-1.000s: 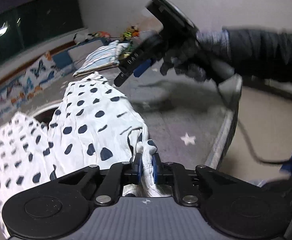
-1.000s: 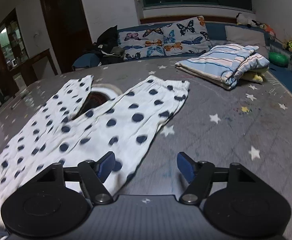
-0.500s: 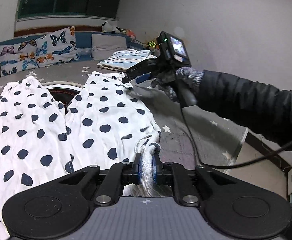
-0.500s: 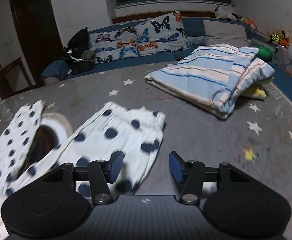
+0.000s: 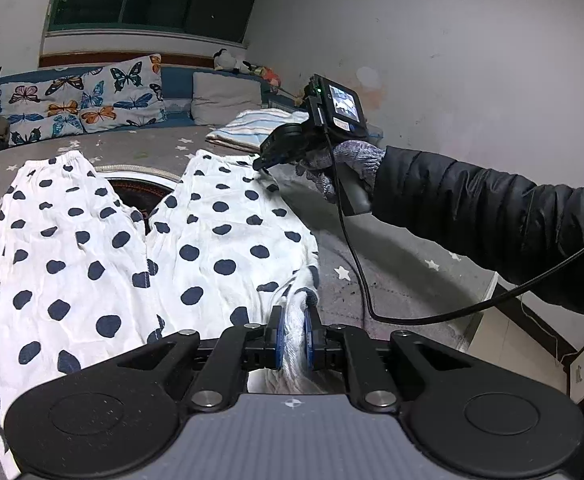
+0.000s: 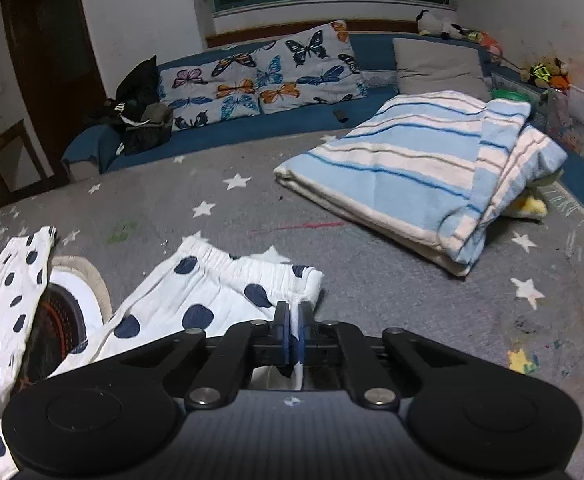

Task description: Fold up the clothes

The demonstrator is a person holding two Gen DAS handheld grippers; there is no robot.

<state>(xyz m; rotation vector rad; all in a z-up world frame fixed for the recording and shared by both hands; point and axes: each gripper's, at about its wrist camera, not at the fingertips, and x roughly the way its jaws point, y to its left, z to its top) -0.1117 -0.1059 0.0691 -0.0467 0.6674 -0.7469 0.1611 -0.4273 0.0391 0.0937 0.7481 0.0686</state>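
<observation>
Nearest you, your left gripper pinches a bunched white fold of the polka-dot trousers at their near right edge; the cloth behind the pads is hidden by the gripper body. The trousers lie spread on the grey star-print mat, both legs running far, a round dark object partly covered between them. Farther off, your right gripper has its jaws pressed together on the right leg's elastic cuff. Beyond lies a folded striped blanket.
</observation>
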